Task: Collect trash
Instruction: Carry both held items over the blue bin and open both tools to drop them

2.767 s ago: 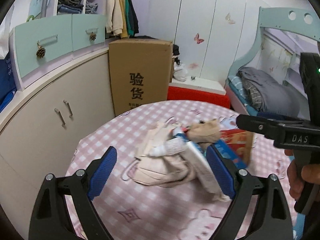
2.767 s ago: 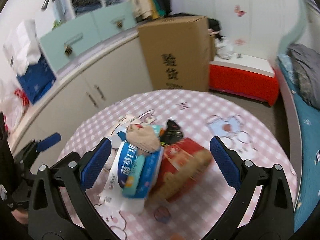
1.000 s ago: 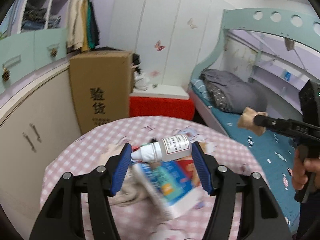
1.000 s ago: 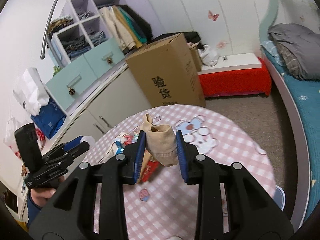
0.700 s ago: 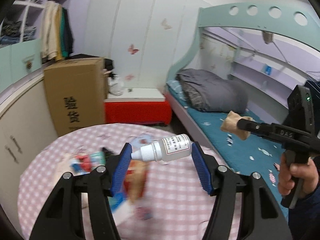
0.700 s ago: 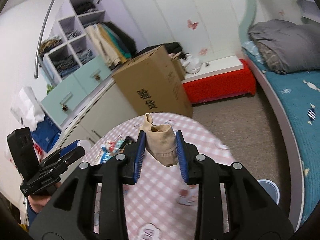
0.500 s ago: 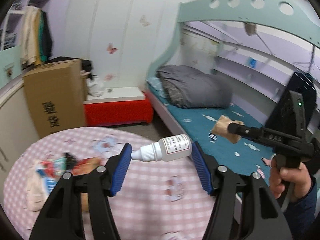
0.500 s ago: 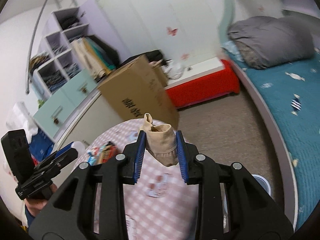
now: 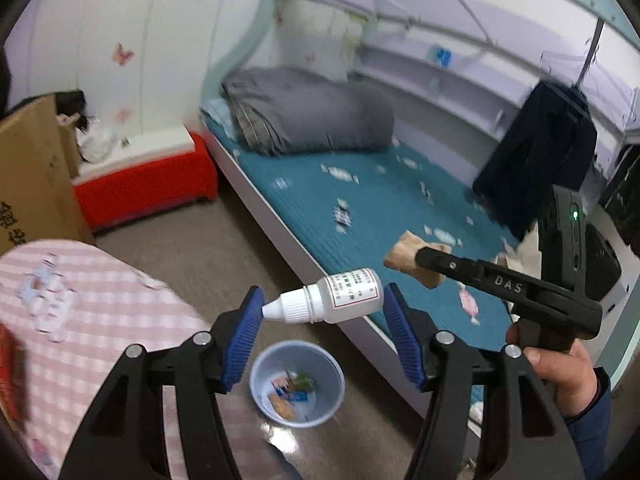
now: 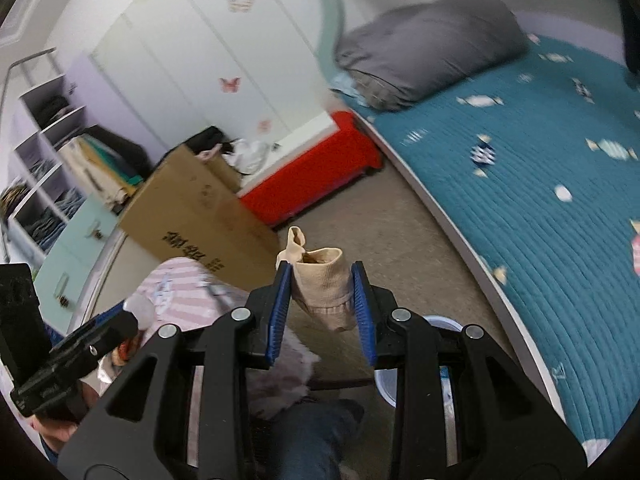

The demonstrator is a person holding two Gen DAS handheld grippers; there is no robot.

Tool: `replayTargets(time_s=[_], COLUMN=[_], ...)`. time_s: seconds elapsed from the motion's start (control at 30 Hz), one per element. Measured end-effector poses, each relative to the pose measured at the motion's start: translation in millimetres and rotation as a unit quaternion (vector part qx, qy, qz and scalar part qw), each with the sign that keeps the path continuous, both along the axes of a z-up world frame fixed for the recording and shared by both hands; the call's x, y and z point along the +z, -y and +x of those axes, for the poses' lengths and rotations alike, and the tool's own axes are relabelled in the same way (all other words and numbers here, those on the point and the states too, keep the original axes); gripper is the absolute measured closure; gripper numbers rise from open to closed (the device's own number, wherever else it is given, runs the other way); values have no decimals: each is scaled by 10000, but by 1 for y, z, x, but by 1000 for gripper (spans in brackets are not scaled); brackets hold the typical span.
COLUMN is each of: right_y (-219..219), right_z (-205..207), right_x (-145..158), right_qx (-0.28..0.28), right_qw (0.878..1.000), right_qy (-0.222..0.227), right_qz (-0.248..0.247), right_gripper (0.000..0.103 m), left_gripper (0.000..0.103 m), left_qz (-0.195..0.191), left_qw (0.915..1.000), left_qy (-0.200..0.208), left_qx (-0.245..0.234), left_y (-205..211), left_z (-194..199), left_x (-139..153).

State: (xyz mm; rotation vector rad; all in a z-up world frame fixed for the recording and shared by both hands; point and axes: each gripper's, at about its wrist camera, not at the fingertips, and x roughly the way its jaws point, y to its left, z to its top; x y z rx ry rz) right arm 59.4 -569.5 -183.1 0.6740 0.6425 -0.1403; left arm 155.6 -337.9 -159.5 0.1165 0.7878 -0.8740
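My left gripper (image 9: 323,318) is shut on a small white plastic bottle (image 9: 326,302) held crosswise, cap to the left, in the air above a light blue trash bin (image 9: 297,384) on the floor. The bin holds a few scraps. My right gripper (image 10: 322,304) is shut on a beige crumpled cloth piece (image 10: 320,282); it also shows in the left wrist view (image 9: 416,258), to the right of the bottle and above the bed edge. The bin's rim (image 10: 442,326) peeks out behind the right gripper.
The round pink checked table (image 9: 80,320) lies at the left with leftover trash at its edge. A bed with a teal cover (image 9: 360,200) and grey duvet (image 9: 304,112) runs along the right. A cardboard box (image 10: 200,216) and a red bench (image 10: 316,180) stand by the wall.
Both grippers have swung right, away from the table's trash pile and toward the bed side. The blue bin has come into view below the left gripper. Both keep their hold.
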Motion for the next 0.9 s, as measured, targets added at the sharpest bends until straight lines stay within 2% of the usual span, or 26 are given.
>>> replayTargets(time_s=[0.17,0.37,0.6,0.8,0.9], right_y=[24,43,50,52,50], right_z=[3,13,30,44,50], right_x=[-41,-98,-158,-193,-204], right_qx=[-148,-294,-361,-390,-396], right_qw=[9988,9930,9824,9744,9711], right_qy=[-376,-913,-1479,-1759,-1881], right_qz=[267,686,1086,1347,1416], right_gripper=[73,73,73,73,72], left_gripper=[43,43,43,43,42], left_qz=[534,1058,1690,1995,2058], left_qw=[9980,9899,9720,9554,9506], left_qy=[-245,-929,-1632,-2154,-2288], left_qx=[-220,-155,115,308,400], left_y=[43,79,101,114,113], left_z=[1,20,47,66,73], left_x=[-38,-88,-151,-194,-207])
